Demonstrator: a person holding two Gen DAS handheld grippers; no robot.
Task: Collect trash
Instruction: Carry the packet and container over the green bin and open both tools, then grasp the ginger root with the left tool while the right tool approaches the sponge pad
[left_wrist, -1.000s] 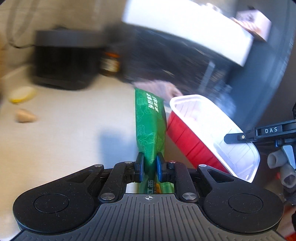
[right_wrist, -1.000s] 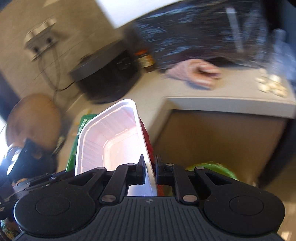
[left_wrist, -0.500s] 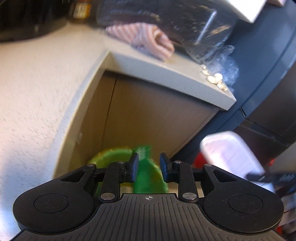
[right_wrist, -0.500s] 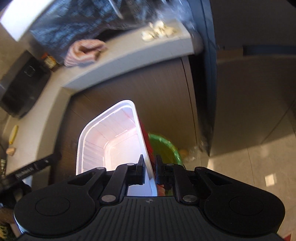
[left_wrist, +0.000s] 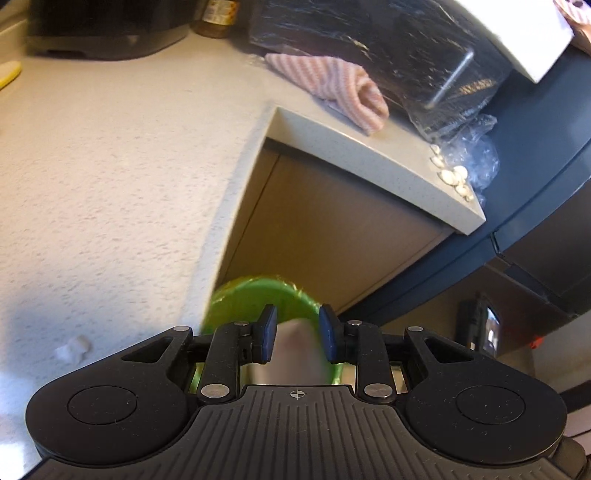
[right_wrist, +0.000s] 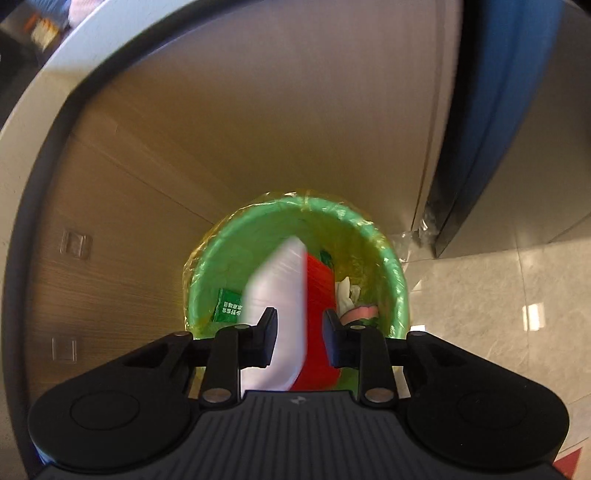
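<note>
Left wrist view.
- Left gripper (left_wrist: 293, 338): your jaws stand apart with nothing pressed between the pads. It points steeply down past the surface edge.
- Bin (left_wrist: 258, 295): green, on the floor right under this gripper, against the cabinet below the surface (left_wrist: 110, 166). A pale blurred shape shows between the jaws down in the bin; what it is cannot be told here.
- Cloth (left_wrist: 332, 86): striped, on the far part of the surface, well apart from the bin.
- Pale scraps (left_wrist: 452, 177): a small heap at the far right corner of the surface, beside clear plastic. Judged to be trash not yet collected.
- White bit (left_wrist: 74, 347): on the near left of the surface.

Right wrist view.
- Right gripper (right_wrist: 300, 338): your jaws have just been opening. The tray stands between them, and neither pad looks pressed on it.
- Tray (right_wrist: 284, 295): white inside, red outside, on edge, long axis running away from you and down into the bin (right_wrist: 391, 266), mostly inside the rim already.
- Packet (right_wrist: 228, 305): green, lying in the bin at the left, just beside the tray.
- Crumpled paper (right_wrist: 347, 295): white, in the bin to the right of the tray.

Judgement: both hands sit above the bin; the drop turns on the tray staying lined up with the mouth straight below.
</note>
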